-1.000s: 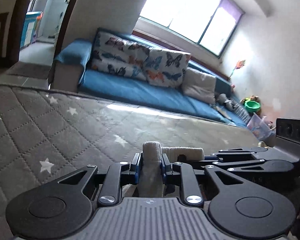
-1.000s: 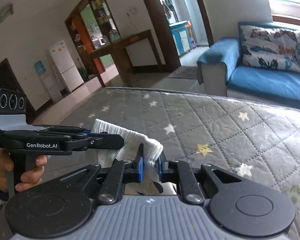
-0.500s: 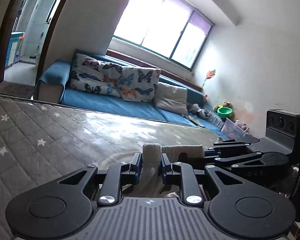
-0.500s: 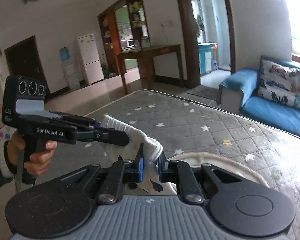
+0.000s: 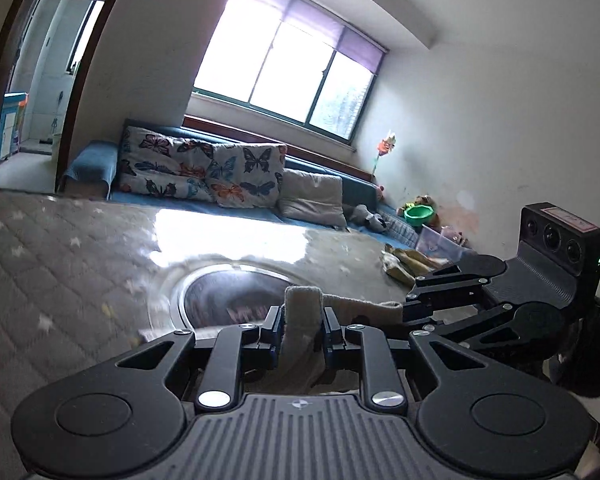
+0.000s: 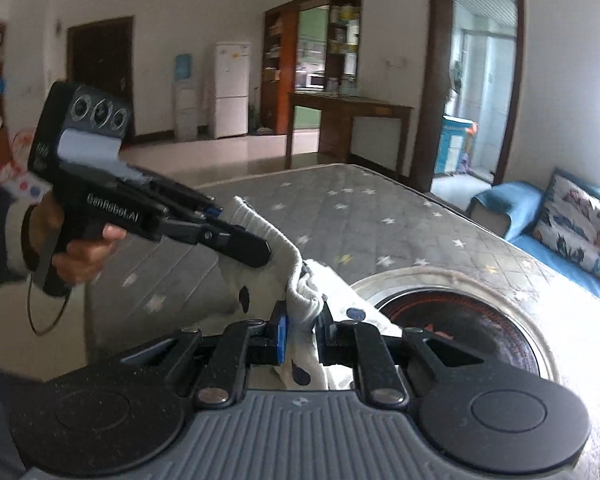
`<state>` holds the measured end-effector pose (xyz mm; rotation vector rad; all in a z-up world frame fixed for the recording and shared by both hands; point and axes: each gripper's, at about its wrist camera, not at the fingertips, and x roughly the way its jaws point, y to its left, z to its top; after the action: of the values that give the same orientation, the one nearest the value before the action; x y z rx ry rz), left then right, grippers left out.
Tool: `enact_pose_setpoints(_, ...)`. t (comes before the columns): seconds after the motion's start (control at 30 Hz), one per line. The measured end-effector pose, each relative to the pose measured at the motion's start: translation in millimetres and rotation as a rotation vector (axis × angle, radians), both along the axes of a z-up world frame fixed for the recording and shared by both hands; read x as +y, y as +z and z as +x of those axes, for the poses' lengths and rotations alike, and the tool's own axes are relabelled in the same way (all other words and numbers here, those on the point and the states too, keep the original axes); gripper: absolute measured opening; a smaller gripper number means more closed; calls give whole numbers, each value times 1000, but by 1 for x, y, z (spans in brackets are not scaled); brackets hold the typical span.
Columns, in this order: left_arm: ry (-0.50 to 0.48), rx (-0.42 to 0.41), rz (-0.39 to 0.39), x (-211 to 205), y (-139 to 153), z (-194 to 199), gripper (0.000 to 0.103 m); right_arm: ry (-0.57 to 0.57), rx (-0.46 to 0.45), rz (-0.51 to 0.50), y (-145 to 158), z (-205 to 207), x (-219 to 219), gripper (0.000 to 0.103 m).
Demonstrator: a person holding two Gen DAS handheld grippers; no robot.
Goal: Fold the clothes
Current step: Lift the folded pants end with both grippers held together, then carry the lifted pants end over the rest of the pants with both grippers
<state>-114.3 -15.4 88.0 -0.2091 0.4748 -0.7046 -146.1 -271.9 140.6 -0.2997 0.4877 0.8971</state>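
Item: white garment (image 6: 300, 280), dotted with dark spots, being held aloft over a grey quilted mattress (image 6: 380, 216) printed with stars; a ribbed edge of the cloth is being stretched between two hand-held grippers. From the right wrist view, going left to right: a hand (image 6: 80, 252) is being wrapped around the black handle of the left gripper (image 6: 256, 250), whose jaws are being kept clamped on the upper ribbed hem of the garment; the cloth is being draped from that hold down to the right gripper (image 6: 302, 334), whose blue-padded jaws are being pressed together on a bunched fold of the same white fabric. To the right of the grippers a round dark patch ringed by a pale rim (image 6: 452, 316) is being shown on the mattress; its nature cannot be told. Further right a blue sofa (image 6: 500, 204) with a butterfly-print cushion (image 6: 580, 224) is being shown. From the left wrist view, going left to right: the mattress (image 5: 60, 264) is being seen blurred; the left gripper (image 5: 302, 334) is being held closed on a thick pale strip of the garment (image 5: 303, 320), which is being raised upright between the pads; at the right the right gripper (image 5: 410, 312) is being seen side-on, its tips being kept against the same cloth edge. Beyond, butterfly cushions (image 5: 204, 168) are being lined along the sofa beneath a bright window (image 5: 284, 72).
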Motion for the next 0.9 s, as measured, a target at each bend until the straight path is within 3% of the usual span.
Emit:
enact_pose_setpoints(0.33, -71, -50, 81, -6, -19, -56, 25, 94, -122, -94, -21, -71, 9, 13)
enact_pose_setpoints(0.6, -132, -42, 145, -5, -29, -80, 36, 142, -5, -115, -25, -82, 8, 20)
enact_pose_setpoints(0.9, -222, -32, 118, 7, -18, -91, 47, 160, 152, -58, -9, -80, -21, 23)
